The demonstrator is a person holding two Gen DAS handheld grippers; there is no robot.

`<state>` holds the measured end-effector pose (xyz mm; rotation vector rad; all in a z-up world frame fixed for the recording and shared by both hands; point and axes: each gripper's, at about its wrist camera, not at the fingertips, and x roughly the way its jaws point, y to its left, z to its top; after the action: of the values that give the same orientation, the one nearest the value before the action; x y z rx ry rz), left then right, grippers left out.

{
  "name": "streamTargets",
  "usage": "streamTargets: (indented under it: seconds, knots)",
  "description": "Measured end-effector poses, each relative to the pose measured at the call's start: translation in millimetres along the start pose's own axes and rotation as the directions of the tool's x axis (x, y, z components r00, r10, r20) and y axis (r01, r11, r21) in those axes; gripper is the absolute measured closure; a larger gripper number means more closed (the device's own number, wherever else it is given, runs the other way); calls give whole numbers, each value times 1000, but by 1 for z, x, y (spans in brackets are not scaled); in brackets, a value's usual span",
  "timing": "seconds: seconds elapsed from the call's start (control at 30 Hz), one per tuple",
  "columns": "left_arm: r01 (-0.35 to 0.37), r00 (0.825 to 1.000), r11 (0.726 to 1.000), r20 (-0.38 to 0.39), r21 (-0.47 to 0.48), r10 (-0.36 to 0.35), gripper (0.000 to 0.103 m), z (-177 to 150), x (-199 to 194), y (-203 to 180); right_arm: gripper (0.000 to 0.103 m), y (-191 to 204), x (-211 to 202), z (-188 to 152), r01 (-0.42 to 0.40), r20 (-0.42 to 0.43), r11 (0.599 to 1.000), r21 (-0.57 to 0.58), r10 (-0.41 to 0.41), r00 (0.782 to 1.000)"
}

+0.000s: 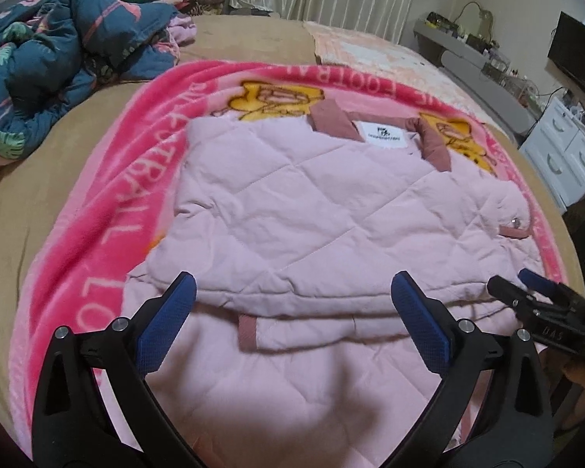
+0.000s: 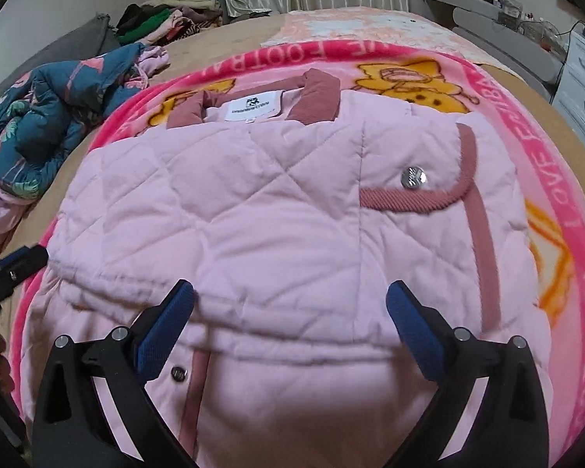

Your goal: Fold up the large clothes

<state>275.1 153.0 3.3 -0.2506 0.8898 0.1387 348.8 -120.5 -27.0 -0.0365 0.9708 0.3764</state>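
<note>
A light pink quilted jacket [image 1: 292, 210] with a dusty-rose collar [image 1: 333, 119] lies on a bright pink blanket [image 1: 97, 210], its sides folded inward. It also fills the right wrist view [image 2: 253, 226], with a silver snap [image 2: 413, 177] on a rose-trimmed pocket. My left gripper [image 1: 292, 296] is open and empty, hovering over the jacket's near folded edge. My right gripper [image 2: 290, 300] is open and empty over the same edge, further right. It shows at the right edge of the left wrist view [image 1: 534, 288].
A blue floral quilt [image 1: 58, 62] is bunched at the bed's far left. A pile of clothes [image 2: 167, 19] lies at the back near curtains. White drawers [image 1: 565, 152] and a cluttered shelf [image 1: 468, 39] stand to the right of the tan bed [image 1: 253, 35].
</note>
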Motion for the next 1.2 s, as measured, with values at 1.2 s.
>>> streamTargets:
  seconds: [1.2]
  knots:
    - [76, 986, 997, 150, -28, -71, 9, -48, -127, -2, 4, 3, -170, -43, -97, 262, 995, 7, 91, 961]
